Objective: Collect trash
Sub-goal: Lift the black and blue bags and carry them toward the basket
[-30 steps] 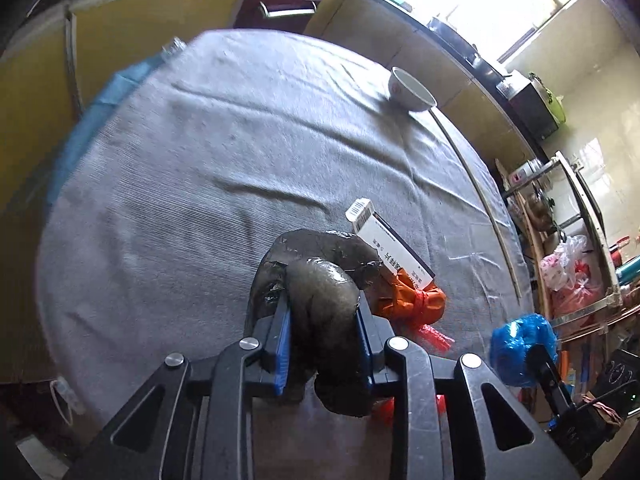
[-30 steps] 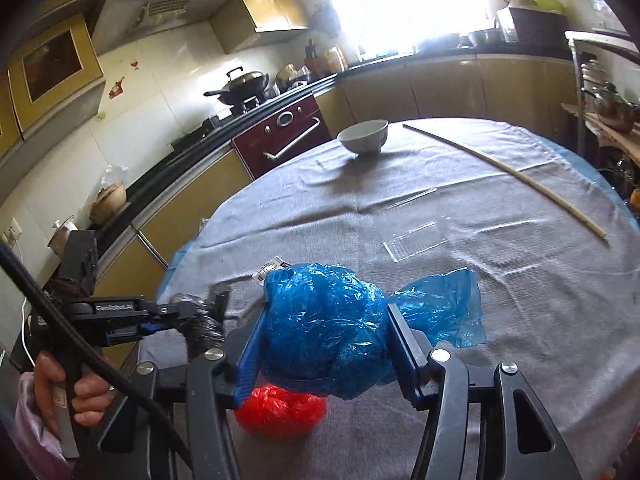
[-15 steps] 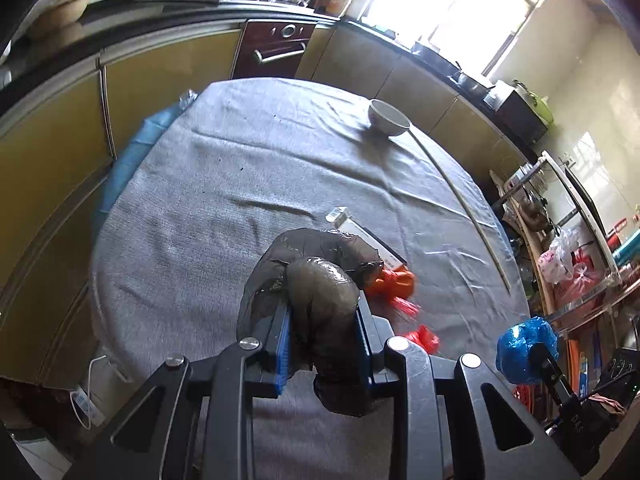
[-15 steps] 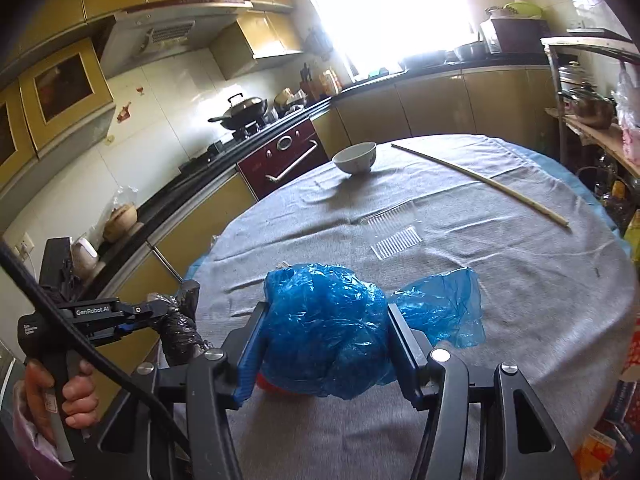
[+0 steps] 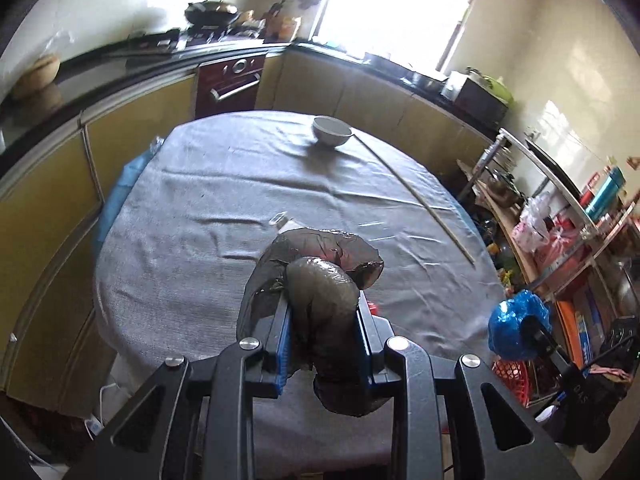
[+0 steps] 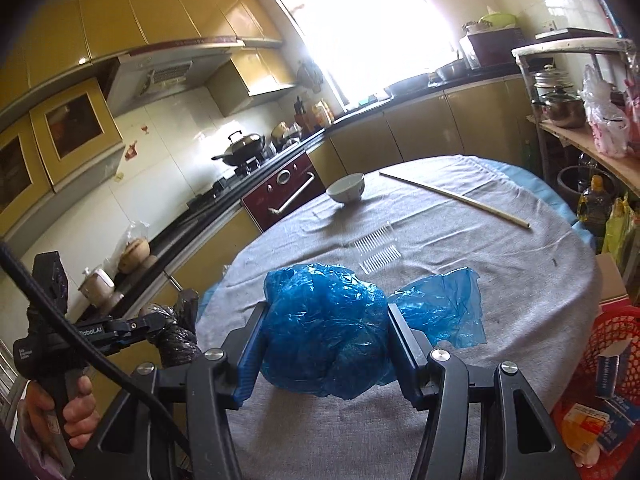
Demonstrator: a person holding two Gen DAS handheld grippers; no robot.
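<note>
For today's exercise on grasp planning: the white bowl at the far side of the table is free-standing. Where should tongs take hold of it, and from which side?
Grip the white bowl by its rim, coming from above with one finger inside and one outside. It stands upright and open on the grey tablecloth; its rounded wall would probably slip from a side grip. The long stick lies to its right, so the near side looks freer.

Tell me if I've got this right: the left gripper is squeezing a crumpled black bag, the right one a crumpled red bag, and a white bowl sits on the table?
Not quite: the right gripper squeezes a blue bag, as the right wrist view shows. The left gripper does hold the black bag, and the white bowl sits on the table.
</note>
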